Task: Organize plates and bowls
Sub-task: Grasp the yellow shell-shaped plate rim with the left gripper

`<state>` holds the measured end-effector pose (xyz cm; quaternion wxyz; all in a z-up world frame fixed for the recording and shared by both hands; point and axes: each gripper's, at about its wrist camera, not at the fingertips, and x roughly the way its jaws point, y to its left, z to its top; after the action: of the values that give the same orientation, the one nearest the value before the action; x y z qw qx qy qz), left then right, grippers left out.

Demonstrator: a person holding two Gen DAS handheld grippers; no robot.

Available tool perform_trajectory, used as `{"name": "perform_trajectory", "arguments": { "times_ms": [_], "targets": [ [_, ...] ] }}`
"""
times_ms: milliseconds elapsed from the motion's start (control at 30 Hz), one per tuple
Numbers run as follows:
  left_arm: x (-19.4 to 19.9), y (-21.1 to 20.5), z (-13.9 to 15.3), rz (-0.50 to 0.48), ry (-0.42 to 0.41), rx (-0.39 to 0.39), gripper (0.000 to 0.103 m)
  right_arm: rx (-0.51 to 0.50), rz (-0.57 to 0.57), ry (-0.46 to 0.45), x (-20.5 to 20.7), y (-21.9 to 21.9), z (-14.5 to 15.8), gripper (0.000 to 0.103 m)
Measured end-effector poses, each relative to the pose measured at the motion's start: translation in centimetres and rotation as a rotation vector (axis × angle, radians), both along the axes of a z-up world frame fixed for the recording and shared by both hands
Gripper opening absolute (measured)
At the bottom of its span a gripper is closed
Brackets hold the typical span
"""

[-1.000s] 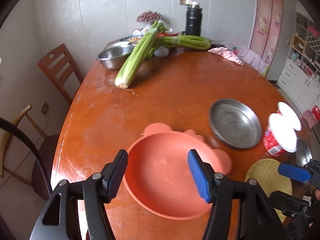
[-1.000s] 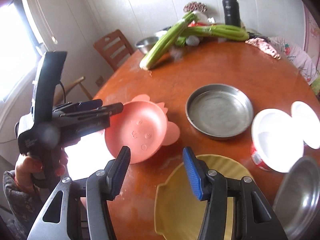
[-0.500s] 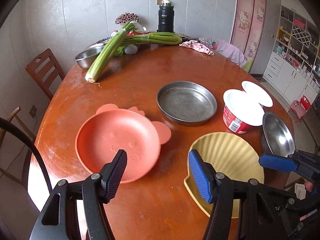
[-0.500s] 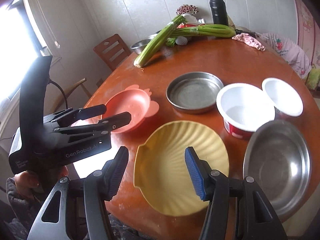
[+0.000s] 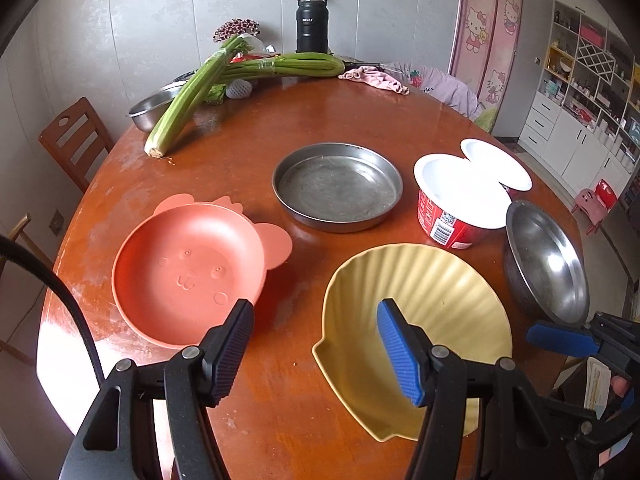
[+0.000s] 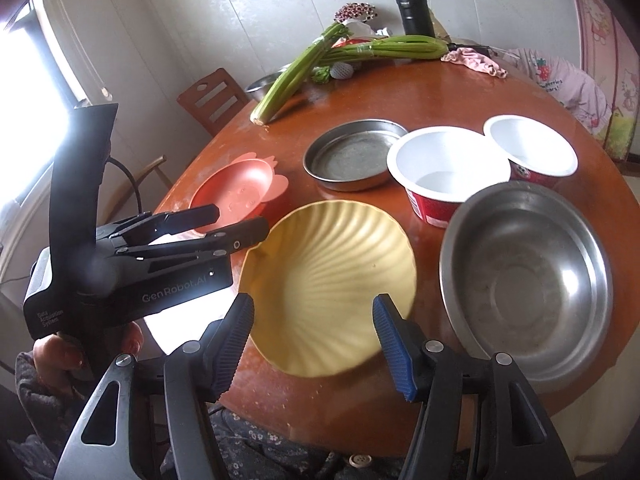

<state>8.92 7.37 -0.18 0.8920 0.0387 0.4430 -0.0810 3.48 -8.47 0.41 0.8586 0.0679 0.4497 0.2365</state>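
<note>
Left wrist view shows the left hand-held gripper (image 5: pixel 316 354) released, jaws wide apart and holding nothing, hovering over the near edge of the round wooden desk (image 5: pixel 248 136) between the pink bowl (image 5: pixel 188 270) and the yellow shell-shaped plate (image 5: pixel 416 320). The right wrist view shows the right hand-held gripper (image 6: pixel 314 344) likewise released and empty, poised just above the near rim of the yellow plate. Nothing looks sorted yet: every dish lies on its own, unstacked. The pink bowl sits near the left edge, the flat metal pan (image 5: pixel 338 186) is in the middle, two red-and-white paper bowls (image 6: pixel 440 174) stand side by side to its right, touching or nearly so, and the steel bowl (image 6: pixel 526 288) rests at the right edge just beside the yellow plate. Farther back, a celery stalk (image 5: pixel 188 98) leans over another steel bowl (image 5: pixel 150 110), and a black flask (image 5: pixel 311 24) stands by the wall. By my reckoning the task is at its start, with the whole gathering and stacking of plates and bowls left to do; the yellow plate seems the likeliest first pick.
</note>
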Motion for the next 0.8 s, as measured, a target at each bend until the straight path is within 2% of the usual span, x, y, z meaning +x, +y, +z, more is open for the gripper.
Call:
{"name": "perform_trajectory", "arguments": {
  "times_ms": [333,800],
  "targets": [
    [1.1,-1.2,-1.8,-0.035,0.035,0.002,0.064,-0.008,-0.039,0.077,-0.8,-1.2,-2.0,0.066],
    [2.4,-2.3,-3.8,-0.074,0.076,-0.009,0.064,-0.01,-0.07,0.131,1.2,-0.6,-3.7,0.066]
  ]
}}
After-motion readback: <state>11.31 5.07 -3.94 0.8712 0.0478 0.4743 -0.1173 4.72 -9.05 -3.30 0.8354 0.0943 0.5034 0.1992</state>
